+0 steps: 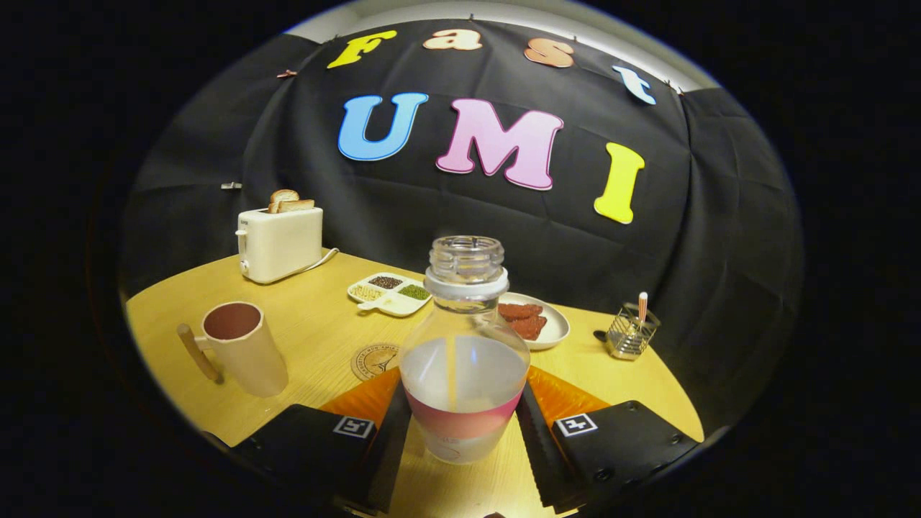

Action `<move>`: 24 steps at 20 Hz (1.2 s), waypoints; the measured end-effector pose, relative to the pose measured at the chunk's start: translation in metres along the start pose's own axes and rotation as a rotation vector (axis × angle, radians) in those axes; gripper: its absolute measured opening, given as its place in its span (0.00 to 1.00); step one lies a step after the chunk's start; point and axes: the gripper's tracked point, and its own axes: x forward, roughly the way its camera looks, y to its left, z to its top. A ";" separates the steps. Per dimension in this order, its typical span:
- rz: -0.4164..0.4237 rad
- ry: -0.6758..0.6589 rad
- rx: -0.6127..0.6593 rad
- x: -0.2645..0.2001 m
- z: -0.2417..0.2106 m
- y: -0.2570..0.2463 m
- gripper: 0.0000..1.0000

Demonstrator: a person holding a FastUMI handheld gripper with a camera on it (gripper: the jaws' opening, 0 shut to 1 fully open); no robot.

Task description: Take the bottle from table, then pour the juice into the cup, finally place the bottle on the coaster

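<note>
Clear bottle [464, 352] upright between fingers [536, 439], both pressing.

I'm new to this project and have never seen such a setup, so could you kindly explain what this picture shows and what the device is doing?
There is no robot arm here: a person carries a hand-held gripper with two fingers, and a wide-angle camera riding on it looks forward along them. That is why the two fingers appear at the bottom of the picture.

Between the fingers stands an uncapped clear bottle, partly filled with a pale liquid. The fingers sit close on either side of it, but I cannot tell whether they already press on it.

On the wooden table beyond: a cup with a handle, a round coaster beside the bottle, a toaster holding bread, a divided dish of seeds, a plate of reddish food, and a small wire holder.
</note>
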 end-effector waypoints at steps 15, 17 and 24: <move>0.104 -0.017 -0.621 0.015 0.044 0.067 0.75; 0.099 -0.013 -0.693 0.019 0.044 0.074 0.75; 0.076 -0.023 -0.932 0.021 0.045 0.100 0.75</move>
